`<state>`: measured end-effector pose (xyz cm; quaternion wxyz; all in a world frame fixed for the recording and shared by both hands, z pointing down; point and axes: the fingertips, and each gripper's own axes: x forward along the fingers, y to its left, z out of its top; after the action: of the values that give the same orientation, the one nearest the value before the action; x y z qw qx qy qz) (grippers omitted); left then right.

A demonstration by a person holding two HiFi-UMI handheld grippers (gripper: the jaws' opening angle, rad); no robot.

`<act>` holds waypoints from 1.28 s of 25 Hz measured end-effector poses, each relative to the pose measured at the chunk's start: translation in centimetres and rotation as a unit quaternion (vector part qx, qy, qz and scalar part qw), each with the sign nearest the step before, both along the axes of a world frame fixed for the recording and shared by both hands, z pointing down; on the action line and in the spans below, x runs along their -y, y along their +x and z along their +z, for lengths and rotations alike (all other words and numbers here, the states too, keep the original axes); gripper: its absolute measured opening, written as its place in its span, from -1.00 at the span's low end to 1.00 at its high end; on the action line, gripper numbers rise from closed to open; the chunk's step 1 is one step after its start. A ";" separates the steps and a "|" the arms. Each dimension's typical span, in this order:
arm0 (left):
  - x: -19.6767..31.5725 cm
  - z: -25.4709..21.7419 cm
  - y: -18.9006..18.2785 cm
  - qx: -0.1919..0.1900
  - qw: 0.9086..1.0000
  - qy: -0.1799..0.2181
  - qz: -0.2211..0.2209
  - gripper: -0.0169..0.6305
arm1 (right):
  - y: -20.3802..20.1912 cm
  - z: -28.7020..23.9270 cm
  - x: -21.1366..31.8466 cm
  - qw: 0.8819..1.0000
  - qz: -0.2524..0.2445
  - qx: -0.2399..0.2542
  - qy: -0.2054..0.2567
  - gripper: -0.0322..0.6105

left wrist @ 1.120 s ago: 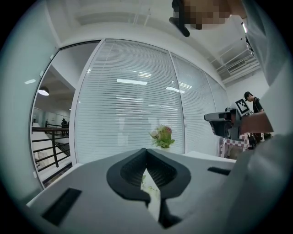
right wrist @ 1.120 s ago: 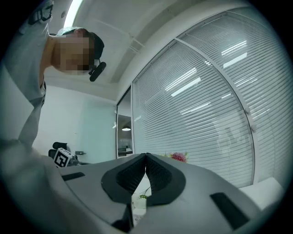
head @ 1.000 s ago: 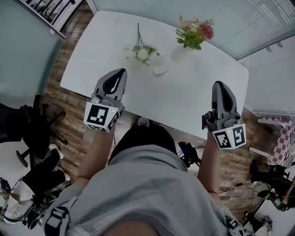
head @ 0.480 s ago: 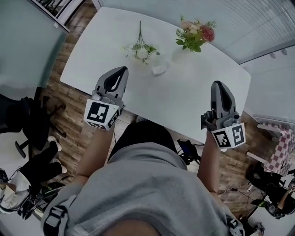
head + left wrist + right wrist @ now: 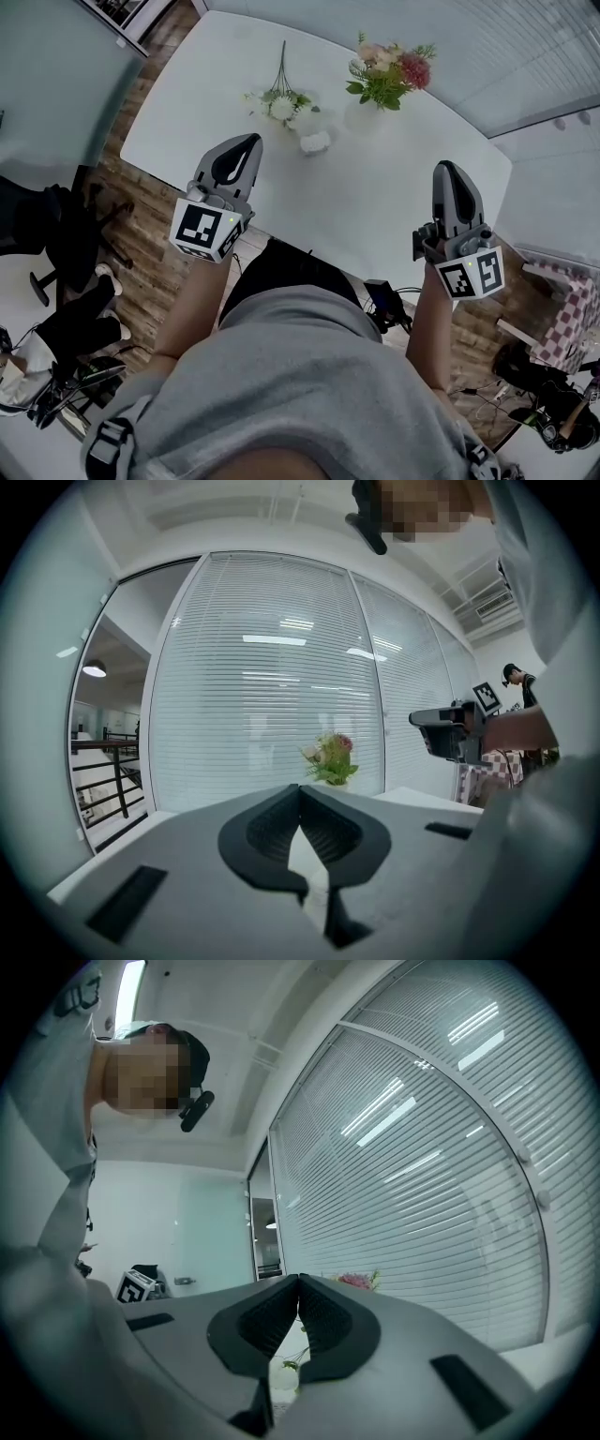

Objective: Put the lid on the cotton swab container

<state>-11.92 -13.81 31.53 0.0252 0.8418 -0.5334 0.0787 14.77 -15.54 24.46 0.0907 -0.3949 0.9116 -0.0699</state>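
Both my claws are pinched fully together with nothing in them. The left claw hangs by the near left edge of the table and the right claw by its near right edge, both well apart from the work. The only thing I can take for the cotton swab container is a small white lump far across the table, just beside a loose flower sprig and near the vase of flowers. It is too small from here for me to tell the lid from the body, or whether the lid lies apart at all, so my first risk is going for the wrong piece. If I arrive with a claw shut like this, I expect to shove the light container along the smooth top instead of gripping it. White on white also makes the edges hard to judge, and a late or off-centre pinch could tip it and spill the swabs. Coming in from the left, I could snag the sprig, and a wide sweep from the right could knock the vase. A lid gripped crookedly would likely seat askew.
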 end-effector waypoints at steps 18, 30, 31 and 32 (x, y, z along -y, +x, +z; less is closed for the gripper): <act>5.1 3.4 1.4 0.001 0.993 -0.026 0.115 -0.93 | -0.4 1.5 1.2 0.996 0.077 -0.011 -0.031 -0.82; 6.1 7.8 0.9 -0.018 0.981 -0.062 0.185 -0.93 | -2.4 8.3 -0.2 0.990 0.062 -0.046 -0.115 -0.82; 6.1 8.2 0.9 -0.015 0.981 -0.066 0.184 -0.93 | -2.4 9.1 -0.4 0.989 0.061 -0.048 -0.124 -0.82; 6.1 8.6 0.9 -0.017 0.981 -0.068 0.183 -0.93 | -2.4 9.8 -0.6 0.988 0.059 -0.048 -0.133 -0.82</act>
<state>-11.03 -19.87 40.10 0.0763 0.9226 -0.3637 0.1037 12.39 -14.93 34.24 -0.0026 -0.4598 0.8724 -0.1657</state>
